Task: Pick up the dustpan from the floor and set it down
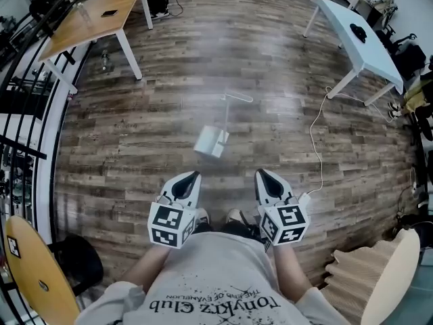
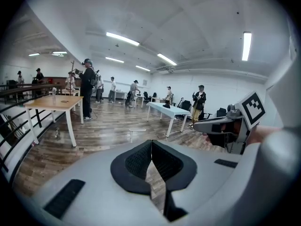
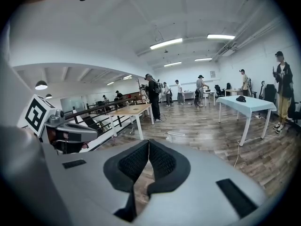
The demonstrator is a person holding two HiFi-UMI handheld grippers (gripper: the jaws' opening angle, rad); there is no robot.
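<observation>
A white dustpan (image 1: 212,141) lies on the wood-plank floor (image 1: 135,134), with its long handle reaching away from the person towards the far side of the room. Nothing touches it.

On the person's side of the dustpan, two hand-held grippers hang side by side above the floor, both pointing towards it and both well apart from it. The left gripper (image 1: 194,175) is nearer the dustpan's left side and the right gripper (image 1: 261,174) is off to its right.

In the left gripper view, the left gripper's fingers are pressed together with nothing between them. In the right gripper view, the right gripper's fingers are likewise closed and empty. Each of these views shows the dustpan's handle as a small pale bar on the floor beyond the fingertips.

Far beyond the dustpan to its left stands a wooden bench (image 1: 101,15), and far to its right a white bench (image 1: 352,36). A thin white cable (image 1: 316,141) trails along the floor to the dustpan's right.
</observation>
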